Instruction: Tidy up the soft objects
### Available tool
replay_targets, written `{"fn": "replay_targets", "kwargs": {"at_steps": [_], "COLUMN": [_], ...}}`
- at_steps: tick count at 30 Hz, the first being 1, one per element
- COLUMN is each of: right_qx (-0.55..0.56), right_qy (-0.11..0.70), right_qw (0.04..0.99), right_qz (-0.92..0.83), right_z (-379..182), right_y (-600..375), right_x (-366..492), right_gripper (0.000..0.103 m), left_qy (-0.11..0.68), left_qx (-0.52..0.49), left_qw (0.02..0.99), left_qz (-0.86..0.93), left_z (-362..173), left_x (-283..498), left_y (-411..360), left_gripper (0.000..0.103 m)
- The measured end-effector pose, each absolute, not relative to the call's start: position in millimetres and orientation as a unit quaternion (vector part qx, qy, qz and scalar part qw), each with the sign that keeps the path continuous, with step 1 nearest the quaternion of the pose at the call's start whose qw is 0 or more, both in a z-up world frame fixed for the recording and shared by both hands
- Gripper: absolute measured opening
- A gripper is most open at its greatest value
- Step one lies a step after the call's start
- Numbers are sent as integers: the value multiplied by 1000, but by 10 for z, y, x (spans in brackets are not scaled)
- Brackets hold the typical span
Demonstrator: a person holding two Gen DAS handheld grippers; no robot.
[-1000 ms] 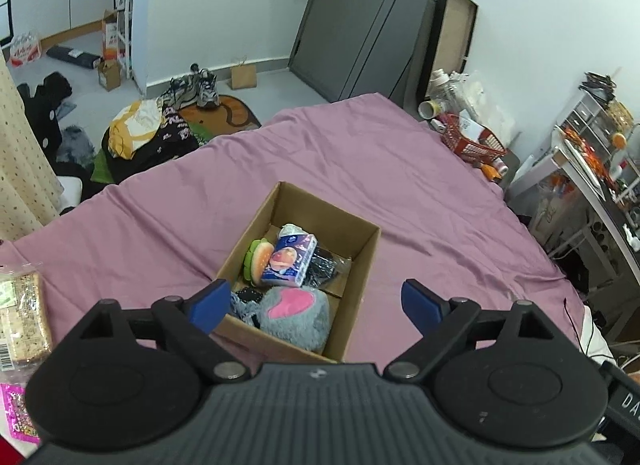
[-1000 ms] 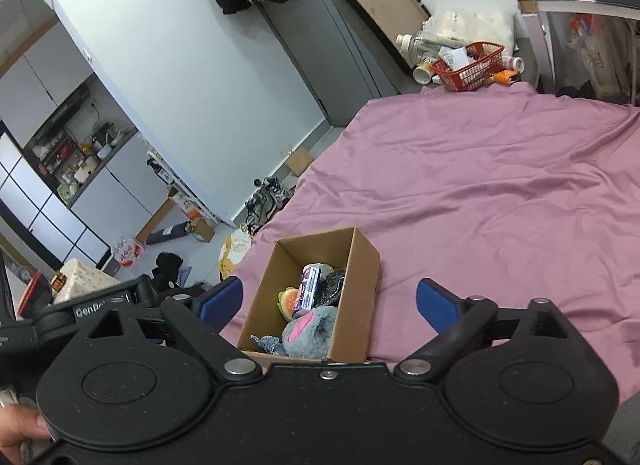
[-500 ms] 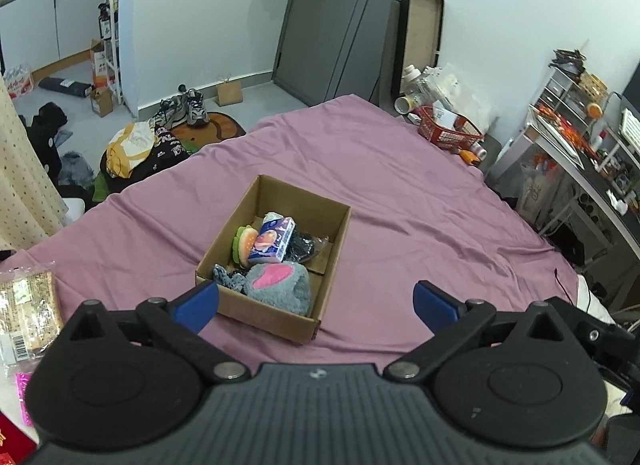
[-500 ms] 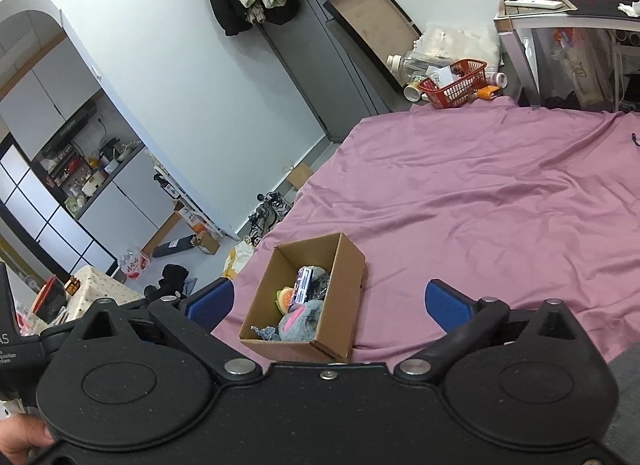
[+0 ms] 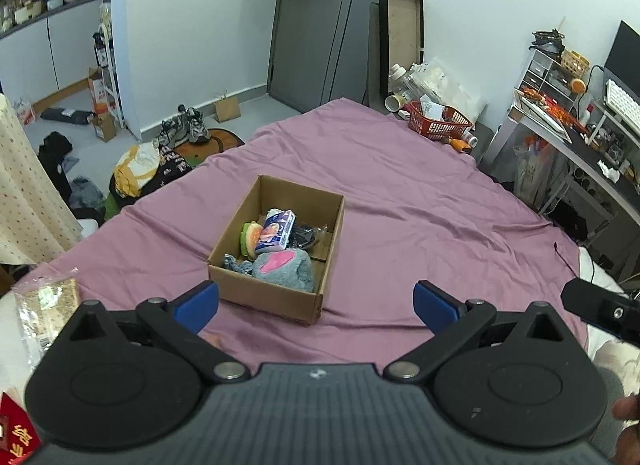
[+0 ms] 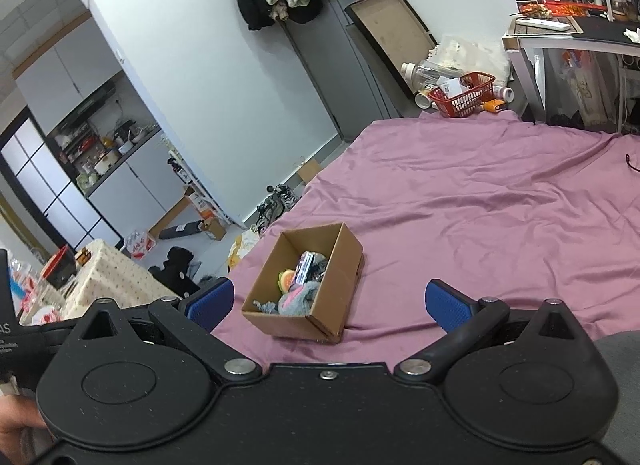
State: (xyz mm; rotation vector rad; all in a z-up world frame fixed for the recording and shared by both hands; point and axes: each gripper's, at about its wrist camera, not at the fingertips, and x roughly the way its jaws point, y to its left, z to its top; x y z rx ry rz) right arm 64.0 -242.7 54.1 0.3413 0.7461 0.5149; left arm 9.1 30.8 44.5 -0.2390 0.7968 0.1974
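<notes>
An open cardboard box [image 5: 332, 233] sits on the purple bedsheet [image 5: 420, 201]. Inside lie a grey plush with a pink heart [image 5: 286, 269], a burger-shaped soft toy [image 5: 250, 237], a blue and white tissue pack [image 5: 276, 229], a dark bagged item [image 5: 306, 235] and a grey-blue cloth [image 5: 236, 265]. My left gripper [image 5: 316, 303] is open and empty, held back from the box's near side. The box also shows in the right wrist view [image 6: 344, 265]. My right gripper [image 6: 328, 301] is open and empty, above and behind the box.
A clear snack packet [image 5: 44, 305] lies on the bed's left edge. A red basket [image 5: 440, 125] stands at the far corner, a cluttered desk [image 5: 580, 137] to the right. Clothes and shoes [image 5: 160, 153] lie on the floor. A dotted cloth-covered table [image 6: 116, 277] stands at left.
Both grippers have pulled back and risen away from the box, which now looks smaller and farther. Both stay open and empty. The box contents have not moved.
</notes>
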Motion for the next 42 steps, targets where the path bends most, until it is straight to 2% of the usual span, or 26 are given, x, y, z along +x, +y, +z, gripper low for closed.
{"fn": "replay_targets", "kwargs": {"at_steps": [10,42], "right_qx": [133,99], "right_qy": [352,341], "right_qw": [891,904], "right_qz": [252,237], "right_z": [597,706], "right_y": [-2503,-2436], "right_x": [410,254], "right_gripper": [103,103], "left_qy": [380,360], "left_qx": [-64,-71], "left_qw": [917,925], "left_qz": [106,95], "left_z": [504,620], "left_x": [-222,-409], "left_y": [190,119], "left_gripper": [103,103]}}
